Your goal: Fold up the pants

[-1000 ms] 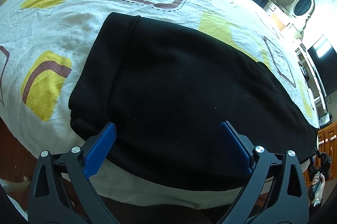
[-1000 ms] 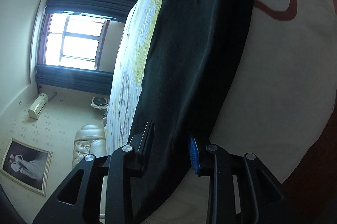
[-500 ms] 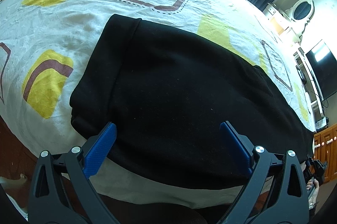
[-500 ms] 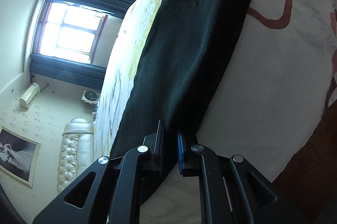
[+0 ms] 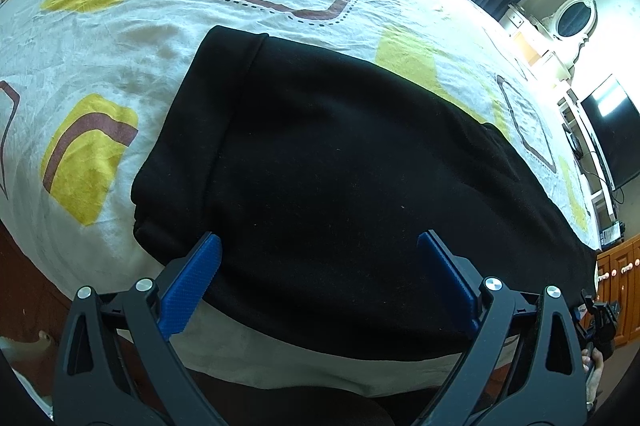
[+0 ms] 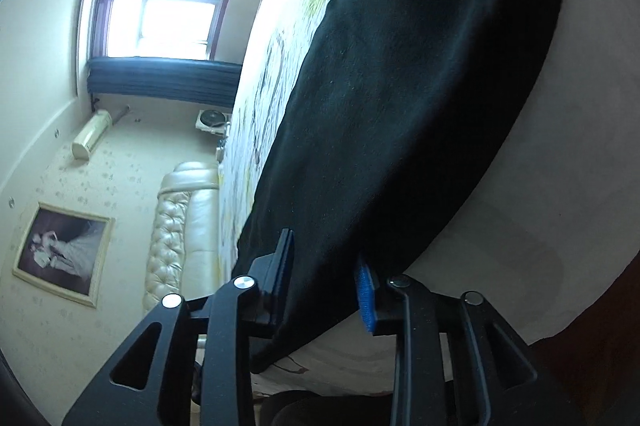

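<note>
The left gripper (image 5: 318, 278) stands wide open, its blue pads (image 5: 191, 282) spread apart over the near edge of the black pants (image 5: 340, 165) and pressing on nothing.

The right gripper (image 6: 326, 282) shows a gap between its fingers in its own view, yet that gap is filled by a bunched fold of the pants (image 6: 400, 85), pinched between the two pads, so it is clamped on the cloth. Seen from the left wrist, that gripper sits small at the far right end of the garment.

The pants lie flat and lengthwise along the near side of the bed (image 5: 120, 37), close to the mattress edge, on a white sheet with yellow and brown shapes. Beyond the garment, the sheet is bare and broad up to the far side.

Past the bed are a window (image 6: 172, 9) with dark curtains, a cream tufted headboard (image 6: 180, 234) and a framed picture (image 6: 64, 254).
</note>
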Tool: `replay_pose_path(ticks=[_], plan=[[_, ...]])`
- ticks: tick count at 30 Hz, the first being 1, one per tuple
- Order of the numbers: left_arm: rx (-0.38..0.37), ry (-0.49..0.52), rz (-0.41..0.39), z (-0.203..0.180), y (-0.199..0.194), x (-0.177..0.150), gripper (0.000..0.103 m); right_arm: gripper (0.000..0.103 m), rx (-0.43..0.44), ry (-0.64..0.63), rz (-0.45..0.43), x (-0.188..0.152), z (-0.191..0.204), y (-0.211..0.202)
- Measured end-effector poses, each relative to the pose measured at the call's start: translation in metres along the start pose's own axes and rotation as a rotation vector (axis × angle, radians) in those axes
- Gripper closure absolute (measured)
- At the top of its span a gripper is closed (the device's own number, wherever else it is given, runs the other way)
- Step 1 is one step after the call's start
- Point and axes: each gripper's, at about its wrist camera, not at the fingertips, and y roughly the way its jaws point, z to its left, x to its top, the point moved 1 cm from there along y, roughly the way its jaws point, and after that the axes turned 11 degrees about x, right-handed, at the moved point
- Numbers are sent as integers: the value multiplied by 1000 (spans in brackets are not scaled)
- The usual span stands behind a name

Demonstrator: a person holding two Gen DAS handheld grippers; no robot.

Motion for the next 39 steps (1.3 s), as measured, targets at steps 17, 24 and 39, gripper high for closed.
replay_pose_path(ticks=[17, 24, 39], plan=[[-35, 64, -60, -22, -11, 6, 5, 41, -156, -258, -155, 57, 42, -87], [-44, 61, -30, -26, -1, 5, 5, 36, -322, -199, -329, 160, 9, -154], [-12, 85, -19, -22, 8, 2, 5, 79, -531, -258, 30, 188, -13, -88]])
